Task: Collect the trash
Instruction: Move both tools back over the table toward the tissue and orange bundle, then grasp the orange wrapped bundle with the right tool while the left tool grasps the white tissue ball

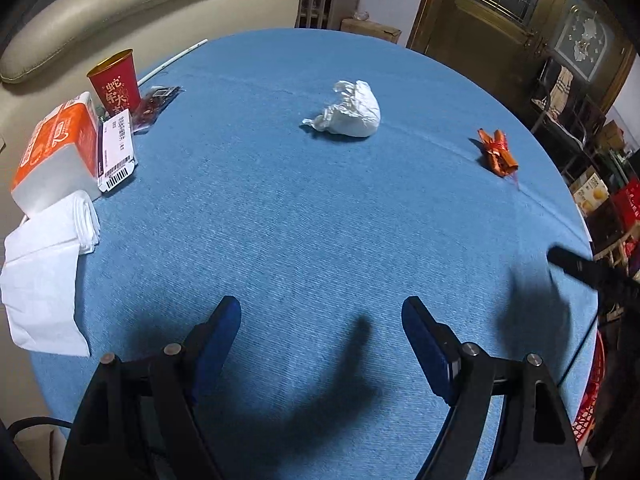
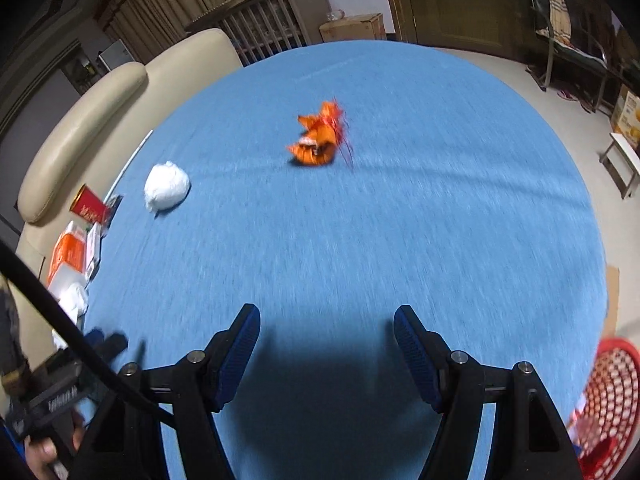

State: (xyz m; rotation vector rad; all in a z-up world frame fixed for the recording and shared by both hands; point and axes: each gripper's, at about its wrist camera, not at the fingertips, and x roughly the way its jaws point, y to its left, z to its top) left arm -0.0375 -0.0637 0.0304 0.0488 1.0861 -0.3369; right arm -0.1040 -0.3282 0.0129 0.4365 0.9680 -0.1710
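**Left wrist and right wrist: both grippers empty above blue table**

Left wrist view: left gripper [image 1: 321, 314] hanging above the blue tablecloth [image 1: 280, 220], jaws spread wide, nothing between the blue pads [image 1: 224, 332]. Crumpled white tissue [image 1: 348, 110] lying well ahead, near the middle of the cloth. Crumpled orange wrapper [image 1: 497, 152] off to the right, near the table's edge, well apart from the tissue. At the left edge: red paper cup [image 1: 116, 82] upright, orange tissue pack [image 1: 56, 148] beside it, flat white napkins [image 1: 44, 264] nearer the camera. One dark finger of the right gripper [image 1: 576, 266] poking in from the right. Slice of red mesh basket [image 1: 588, 408] at the lower right, beyond the table edge.

Right wrist view, blurred: right gripper [image 2: 326, 326] also spread apart, holding nothing, bare cloth between its fingers. Orange wrapper [image 2: 318, 140] straight ahead, well apart from the fingertips. White tissue [image 2: 166, 186] further left. Red basket [image 2: 612, 396] at the lower right, off the table. Person's hand [image 2: 42, 450] gripping the left gripper's handle at the lower left
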